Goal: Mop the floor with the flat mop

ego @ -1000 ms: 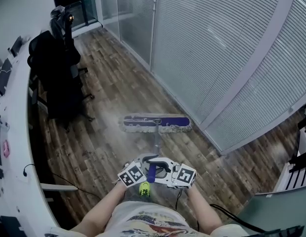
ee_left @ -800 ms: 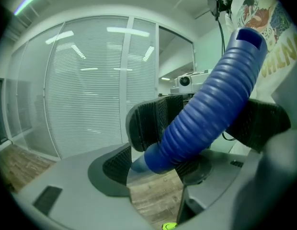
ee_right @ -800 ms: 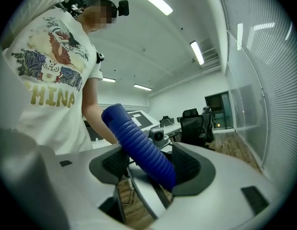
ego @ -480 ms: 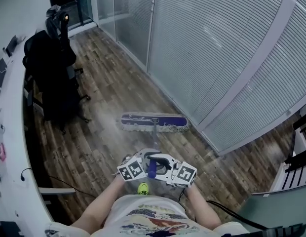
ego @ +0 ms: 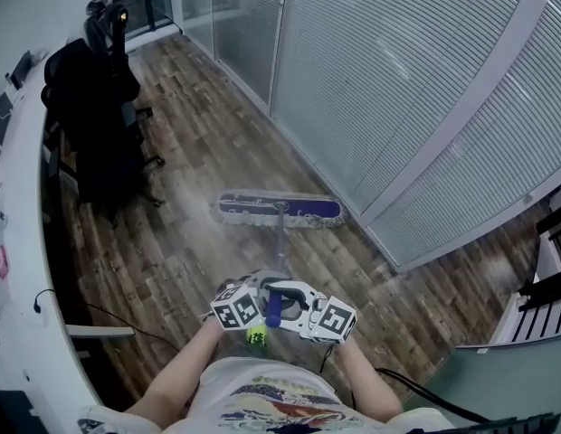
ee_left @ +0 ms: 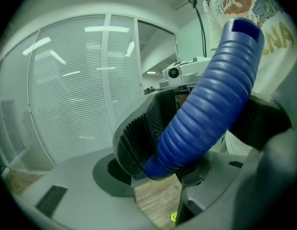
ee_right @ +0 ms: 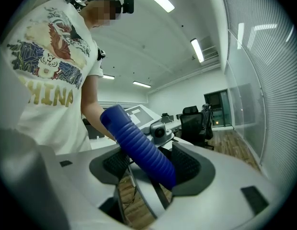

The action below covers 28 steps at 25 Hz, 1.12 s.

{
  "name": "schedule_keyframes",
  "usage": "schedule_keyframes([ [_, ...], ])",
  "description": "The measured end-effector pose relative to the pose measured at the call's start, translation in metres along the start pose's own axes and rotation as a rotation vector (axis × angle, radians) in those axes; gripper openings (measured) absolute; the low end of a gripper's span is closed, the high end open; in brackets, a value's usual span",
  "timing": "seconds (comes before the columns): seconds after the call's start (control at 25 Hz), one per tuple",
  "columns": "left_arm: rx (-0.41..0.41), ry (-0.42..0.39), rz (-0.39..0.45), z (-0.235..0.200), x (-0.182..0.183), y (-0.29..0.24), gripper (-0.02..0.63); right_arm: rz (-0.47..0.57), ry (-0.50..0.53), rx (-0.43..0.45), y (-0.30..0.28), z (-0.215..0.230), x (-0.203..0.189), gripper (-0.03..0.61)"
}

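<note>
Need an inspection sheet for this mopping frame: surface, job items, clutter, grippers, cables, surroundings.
Surface: wood-plank floor, with a hazy pale patch around the mop head.
Job's things: flat mop, head lying flat on the floor close to the glass partition; its pole runs up to the blue ribbed handle.
Clutter: small yellow-green object below the grippers; cannot tell what it is.
Grippers: left gripper shut on the handle, jaws have just been closing; right gripper shut on the same handle.
Cables: dark cable trailing from the desk across the floor; a second cable at lower right.
Surroundings: white desk at left, black office chair beside it, blinds behind the partition.
</note>
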State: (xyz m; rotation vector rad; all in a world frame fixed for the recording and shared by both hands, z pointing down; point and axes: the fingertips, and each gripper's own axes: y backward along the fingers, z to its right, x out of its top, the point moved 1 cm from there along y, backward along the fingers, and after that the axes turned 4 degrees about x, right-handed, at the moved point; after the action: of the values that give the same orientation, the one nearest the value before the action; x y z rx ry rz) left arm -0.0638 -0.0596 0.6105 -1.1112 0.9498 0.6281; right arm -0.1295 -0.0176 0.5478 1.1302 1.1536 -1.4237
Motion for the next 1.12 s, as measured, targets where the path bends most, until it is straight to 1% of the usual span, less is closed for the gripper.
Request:
schedule_keyframes([
  [0.16,0.010,0.023,-0.007,0.043,0.007,0.000,0.218,0.019,-0.007,0.019,0.014,-0.042,-0.007,0.258],
  [0.4,0.007,0.033,-0.053,0.126,0.022,0.001,0.216,0.041,-0.012,0.051,0.041,-0.121,-0.015,0.258],
  [0.48,0.021,0.048,-0.057,0.155,0.025,0.003,0.216,0.041,-0.006,0.077,0.047,-0.151,-0.020,0.258],
  [0.64,0.055,0.079,-0.059,0.215,0.028,0.011,0.216,0.038,0.040,0.144,0.055,-0.213,-0.031,0.258],
  [0.84,0.092,0.106,-0.063,0.277,0.036,0.018,0.216,0.021,0.079,0.206,0.068,-0.278,-0.042,0.258],
  [0.96,0.111,0.121,-0.073,0.303,0.040,0.021,0.216,0.012,0.075,0.242,0.074,-0.304,-0.044,0.258],
  [1.12,0.135,0.133,-0.086,0.315,0.038,0.029,0.216,0.014,0.070,0.284,0.070,-0.320,-0.044,0.258],
])
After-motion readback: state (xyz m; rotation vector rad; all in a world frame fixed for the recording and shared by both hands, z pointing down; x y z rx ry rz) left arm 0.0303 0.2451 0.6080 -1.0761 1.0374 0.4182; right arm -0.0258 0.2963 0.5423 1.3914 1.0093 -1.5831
